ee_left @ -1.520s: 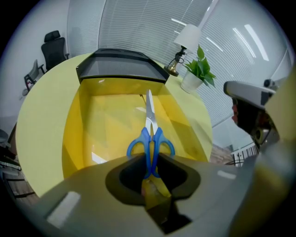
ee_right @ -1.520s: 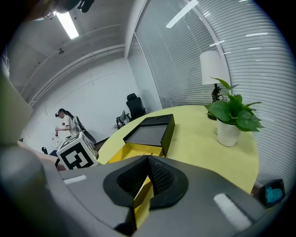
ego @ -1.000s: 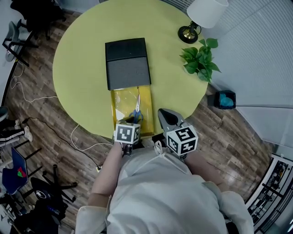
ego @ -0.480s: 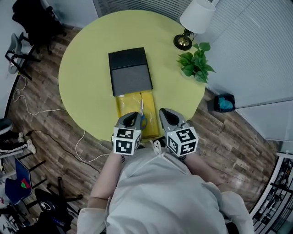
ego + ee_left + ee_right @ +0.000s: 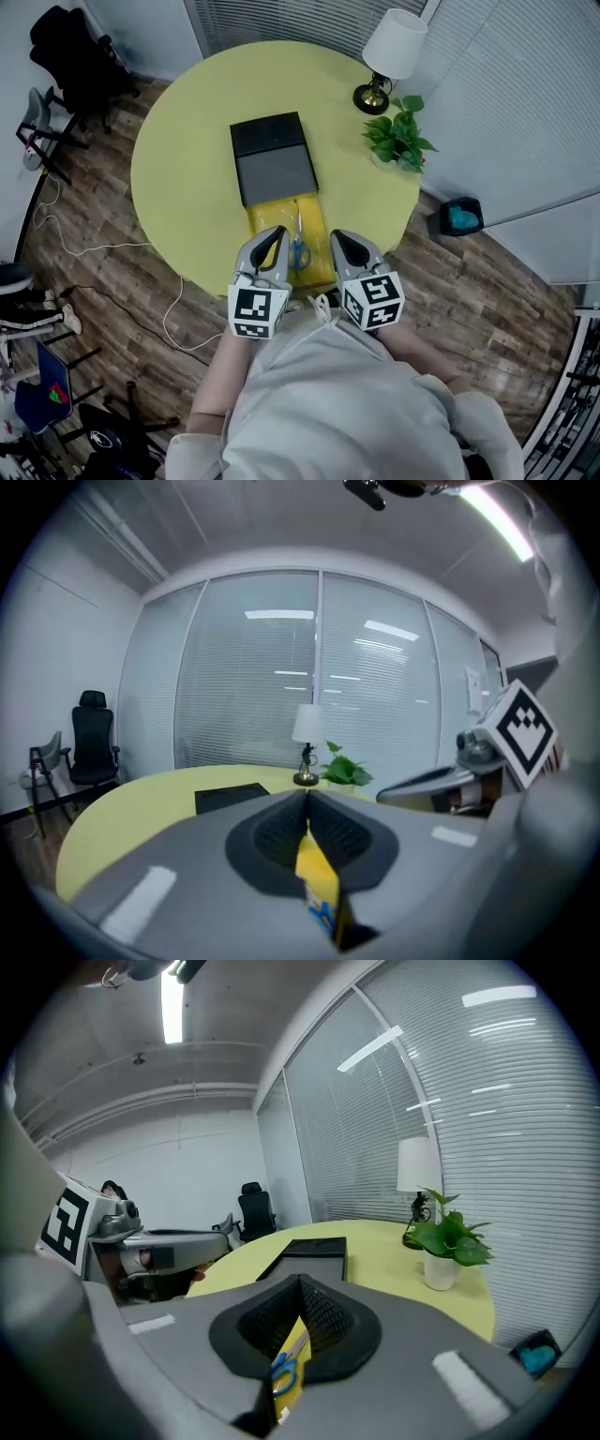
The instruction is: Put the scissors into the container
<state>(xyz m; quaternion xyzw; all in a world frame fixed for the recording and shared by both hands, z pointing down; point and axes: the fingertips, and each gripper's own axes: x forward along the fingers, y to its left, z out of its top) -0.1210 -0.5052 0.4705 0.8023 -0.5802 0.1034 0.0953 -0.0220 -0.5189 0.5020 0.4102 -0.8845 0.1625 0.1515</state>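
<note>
Blue-handled scissors (image 5: pixel 298 248) lie lengthwise in a yellow tray (image 5: pixel 319 234) that sticks out from under a black box (image 5: pixel 275 159) on the round yellow table (image 5: pixel 187 178). My left gripper (image 5: pixel 272 232) hovers over the tray's near left corner, shut with nothing in it. My right gripper (image 5: pixel 339 234) is level with it just right of the tray, jaws together and empty. In the left gripper view the closed left gripper (image 5: pixel 307 794) shows a sliver of the tray (image 5: pixel 317 878) below. Under the right gripper (image 5: pixel 300 1281) the scissors (image 5: pixel 284 1370) show in its own view.
A white-shaded lamp (image 5: pixel 392 52) and a potted plant (image 5: pixel 398 139) stand at the table's far right. The table's front edge runs just under both grippers. On the floor are a blue bin (image 5: pixel 459 217), office chairs (image 5: pixel 70 56) and a loose cable (image 5: pixel 178 300).
The left gripper was low over the scissors' handles in the tray; it has since lifted and pulled back, shut and empty. The scissors stay in the tray. The right gripper rose a little.
</note>
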